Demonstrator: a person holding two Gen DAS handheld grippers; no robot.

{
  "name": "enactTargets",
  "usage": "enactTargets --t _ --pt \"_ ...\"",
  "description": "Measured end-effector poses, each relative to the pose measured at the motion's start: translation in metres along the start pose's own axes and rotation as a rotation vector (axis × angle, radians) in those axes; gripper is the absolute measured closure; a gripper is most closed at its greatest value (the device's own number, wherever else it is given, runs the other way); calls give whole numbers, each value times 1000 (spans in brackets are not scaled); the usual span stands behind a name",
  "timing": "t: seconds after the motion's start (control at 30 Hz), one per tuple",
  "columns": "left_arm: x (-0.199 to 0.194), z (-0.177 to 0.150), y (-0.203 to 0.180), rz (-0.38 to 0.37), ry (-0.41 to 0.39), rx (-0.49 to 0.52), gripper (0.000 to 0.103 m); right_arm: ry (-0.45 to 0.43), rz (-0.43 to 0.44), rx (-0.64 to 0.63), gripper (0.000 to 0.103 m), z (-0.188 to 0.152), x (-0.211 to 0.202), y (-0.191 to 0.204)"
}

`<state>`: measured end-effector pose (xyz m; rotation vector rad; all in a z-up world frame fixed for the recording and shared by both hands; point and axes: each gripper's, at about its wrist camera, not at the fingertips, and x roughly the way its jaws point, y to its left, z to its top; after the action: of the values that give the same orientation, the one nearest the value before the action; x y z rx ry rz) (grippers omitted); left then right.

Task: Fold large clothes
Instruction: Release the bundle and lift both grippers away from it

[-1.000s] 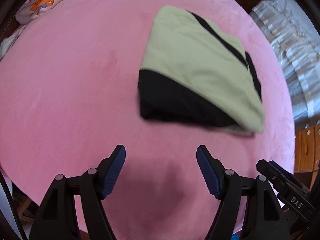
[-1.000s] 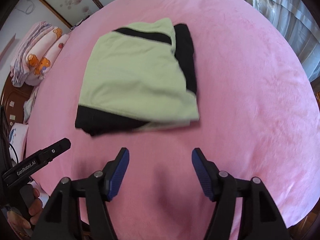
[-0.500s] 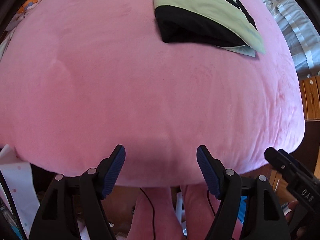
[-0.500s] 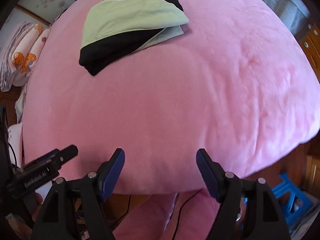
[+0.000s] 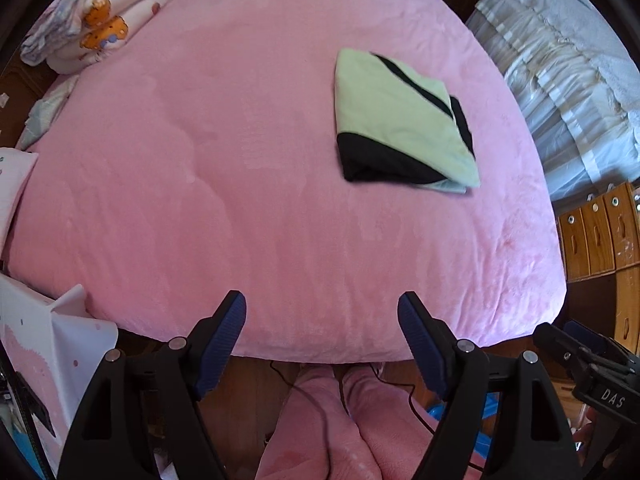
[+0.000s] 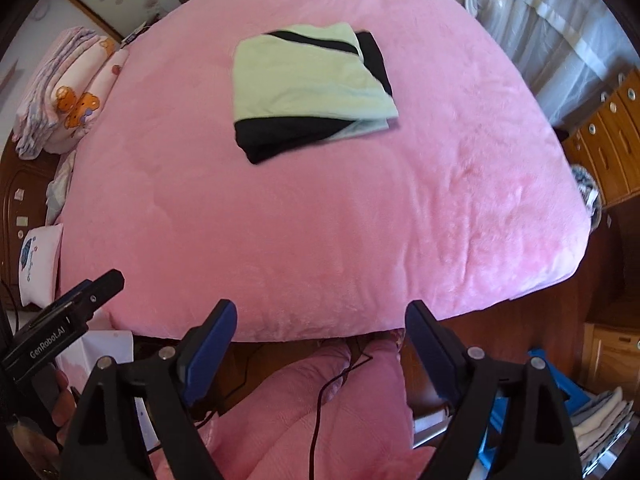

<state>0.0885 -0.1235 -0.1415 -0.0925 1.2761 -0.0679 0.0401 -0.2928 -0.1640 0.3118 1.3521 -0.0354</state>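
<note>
A pale green and black garment [image 5: 400, 120] lies folded into a neat rectangle on the pink bed [image 5: 240, 160], right of centre; it also shows in the right wrist view [image 6: 308, 88]. My left gripper [image 5: 322, 320] is open and empty, held off the bed's near edge, far from the garment. My right gripper [image 6: 320, 328] is open and empty, also back past the near edge. Each gripper shows at the side of the other's view: the right one [image 5: 592, 372], the left one [image 6: 68, 320].
Folded pink bedding with bear prints [image 5: 96, 28] sits at the bed's far left corner. Wooden drawers [image 5: 596, 232] and a curtain [image 5: 560, 72] stand to the right. The person's pink-trousered legs [image 5: 340, 420] and a black cable [image 6: 320, 408] are below the grippers.
Both grippers have pulled back and risen away from the folded garment, past the bed's near edge. The garment has not moved. Both stayed open.
</note>
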Motion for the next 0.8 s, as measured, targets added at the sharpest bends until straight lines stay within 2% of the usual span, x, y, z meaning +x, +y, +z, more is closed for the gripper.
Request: enactTargets --t 0.1,0.23,0.5,0.67,0.8 --pt "-22 -2 -5 -25 -45 -9 24 -31 -5 -35 15 -2 -24 7" --pt "-37 -5 -14 9 -95 -10 24 -90 -22 -29 11 -4 -42 7" --pt "-35 -19 -32 49 -88 14 24 -167 -92 -65 10 -9 -59 14" --pt "-32 -24 -42 80 -105 43 24 -132 -101 -107 10 -12 -49 19" --pt "-29 -28 -47 86 -95 65 24 -142 -102 -105 10 -15 -49 18"
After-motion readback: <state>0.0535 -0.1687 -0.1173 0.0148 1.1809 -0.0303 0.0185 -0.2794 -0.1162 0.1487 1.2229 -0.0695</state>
